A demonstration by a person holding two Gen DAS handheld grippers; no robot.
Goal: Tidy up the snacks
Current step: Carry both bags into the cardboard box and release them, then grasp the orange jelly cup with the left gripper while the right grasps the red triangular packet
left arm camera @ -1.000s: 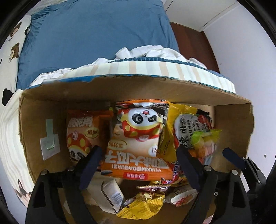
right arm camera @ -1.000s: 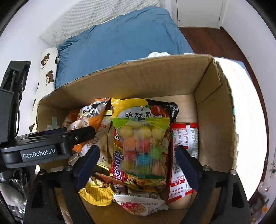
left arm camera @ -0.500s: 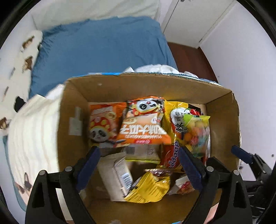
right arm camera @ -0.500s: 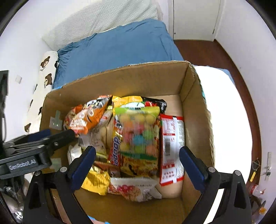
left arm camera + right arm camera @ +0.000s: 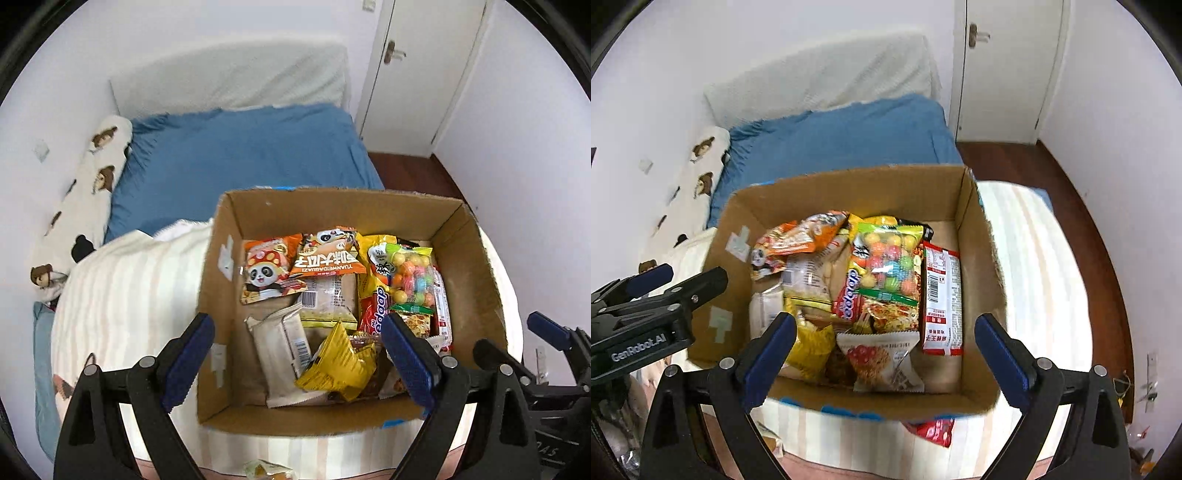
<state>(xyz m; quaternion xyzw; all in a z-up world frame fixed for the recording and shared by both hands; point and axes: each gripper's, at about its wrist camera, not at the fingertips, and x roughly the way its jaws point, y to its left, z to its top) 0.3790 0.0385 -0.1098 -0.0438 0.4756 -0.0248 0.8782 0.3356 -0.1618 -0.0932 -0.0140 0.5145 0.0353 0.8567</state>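
Both grippers have pulled back above brown cardboard snack box [image 5: 476,258] | left gripper [image 5: 297,356] wide open, empty | right gripper [image 5: 884,354] wide open, empty

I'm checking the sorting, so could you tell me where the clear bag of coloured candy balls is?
The candy-ball bag lies in the cardboard box, right of centre, atop the yellow packet, with the red-and-white packet to its right.

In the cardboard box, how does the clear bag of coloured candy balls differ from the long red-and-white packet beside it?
The clear bag of coloured candy balls is see-through and puffy; the long red-and-white packet is opaque, flat and narrow. The candy bag lies atop other snacks; the packet lies lower, nearer the cardboard box's right wall. Both lie lengthwise, sealed, untouched by either gripper.
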